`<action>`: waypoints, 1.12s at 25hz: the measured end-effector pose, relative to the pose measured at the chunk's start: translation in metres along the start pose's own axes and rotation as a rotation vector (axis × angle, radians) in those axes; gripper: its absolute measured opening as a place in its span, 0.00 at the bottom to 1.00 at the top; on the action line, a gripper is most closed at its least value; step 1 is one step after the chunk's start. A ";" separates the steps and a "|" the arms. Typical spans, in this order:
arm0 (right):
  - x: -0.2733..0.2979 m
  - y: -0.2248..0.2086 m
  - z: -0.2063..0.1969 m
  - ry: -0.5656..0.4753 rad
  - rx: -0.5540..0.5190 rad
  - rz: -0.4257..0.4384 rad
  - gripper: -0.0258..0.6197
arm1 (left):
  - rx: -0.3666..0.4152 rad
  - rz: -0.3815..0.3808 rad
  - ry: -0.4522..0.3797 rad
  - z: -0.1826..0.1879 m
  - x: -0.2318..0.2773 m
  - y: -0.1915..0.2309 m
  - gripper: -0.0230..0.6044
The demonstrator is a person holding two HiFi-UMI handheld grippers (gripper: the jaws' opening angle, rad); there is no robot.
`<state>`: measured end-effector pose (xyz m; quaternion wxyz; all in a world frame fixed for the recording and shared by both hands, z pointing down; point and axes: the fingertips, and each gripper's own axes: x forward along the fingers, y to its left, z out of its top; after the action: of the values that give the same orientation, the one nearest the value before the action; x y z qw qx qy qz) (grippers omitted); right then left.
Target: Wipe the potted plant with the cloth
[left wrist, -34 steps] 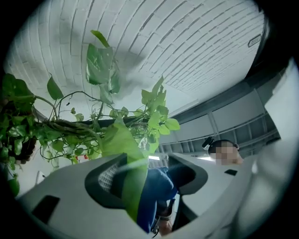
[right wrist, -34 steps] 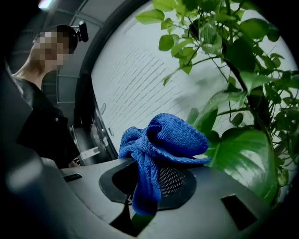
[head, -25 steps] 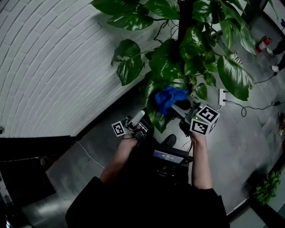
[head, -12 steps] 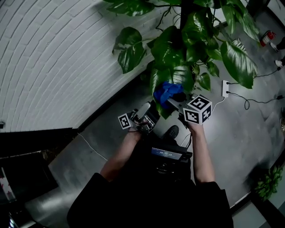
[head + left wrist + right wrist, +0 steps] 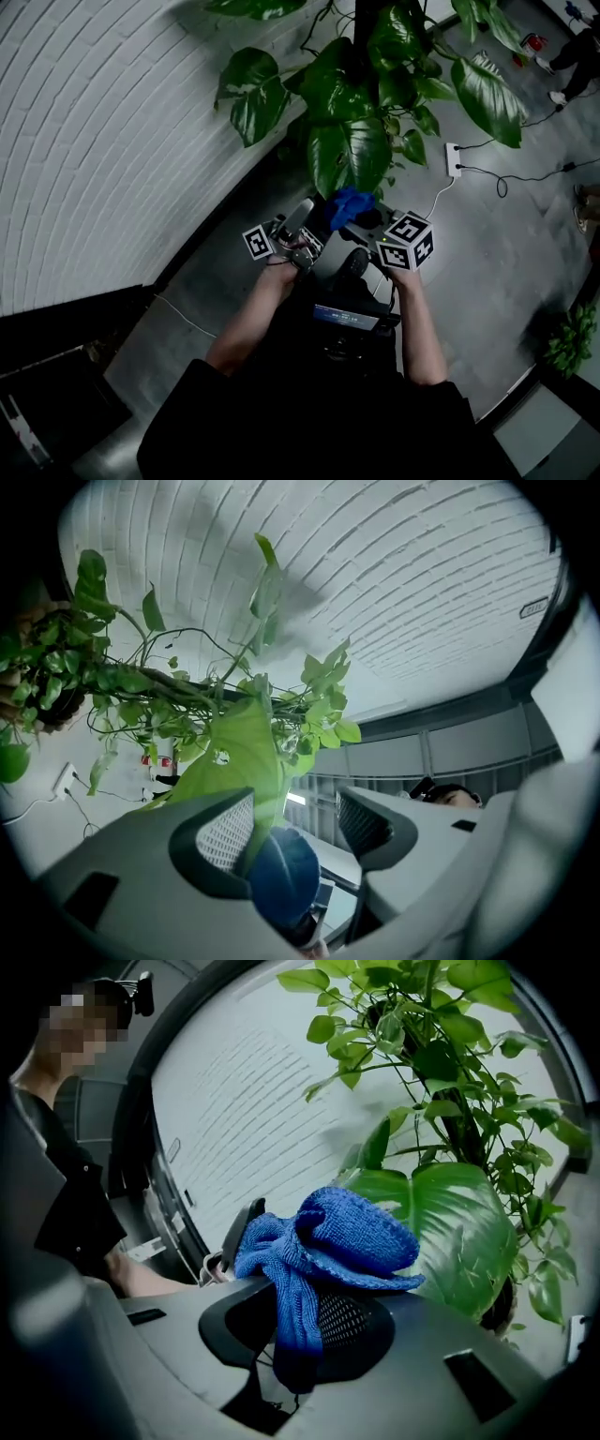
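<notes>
as the right gripper [image 5: 300,1321] clamps the cloth [image 5: 328,1237] by a low leaf [image 5: 349,157] lying between the parted jaws of the left gripper [image 5: 295,829], wiping looks underway; most of the plant [image 5: 384,66] is left.

The blue knitted cloth [image 5: 349,203] is sitting bunched in a crumpled wad just beside the lowest broad leaf [image 5: 349,157] of the tall, glossy-leaved potted plant [image 5: 361,84], which is standing upright.

I can't read any words or numbers. The cube [image 5: 259,242] on my left gripper [image 5: 302,214] and the one on my right gripper [image 5: 354,214] show only black-and-white squares. The little lit screen [image 5: 345,316] behind both grippers is too tiny to read.
</notes>
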<state>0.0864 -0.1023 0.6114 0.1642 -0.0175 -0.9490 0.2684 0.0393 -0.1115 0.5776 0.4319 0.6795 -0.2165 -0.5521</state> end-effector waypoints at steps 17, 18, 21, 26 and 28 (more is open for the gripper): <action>0.006 0.075 -0.082 -0.028 0.167 -0.087 0.21 | 0.022 0.040 0.061 0.014 -0.060 -0.043 0.47; 0.006 0.083 -0.075 -0.050 0.166 -0.081 0.21 | 0.037 0.048 0.060 0.017 -0.069 -0.049 0.47; 0.011 0.100 -0.032 -0.136 0.127 -0.051 0.21 | 0.113 0.056 0.061 0.033 -0.086 -0.070 0.47; 0.023 0.124 0.050 -0.298 0.075 -0.009 0.21 | 0.250 0.054 0.021 0.069 -0.111 -0.111 0.47; 0.023 0.131 0.075 -0.349 0.061 -0.012 0.21 | 0.277 0.048 -0.006 0.082 -0.121 -0.124 0.47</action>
<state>0.0337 -0.0249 0.4907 -0.0008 0.0400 -0.9547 0.2950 -0.0958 0.0193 0.5420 0.3466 0.7257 -0.3080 -0.5083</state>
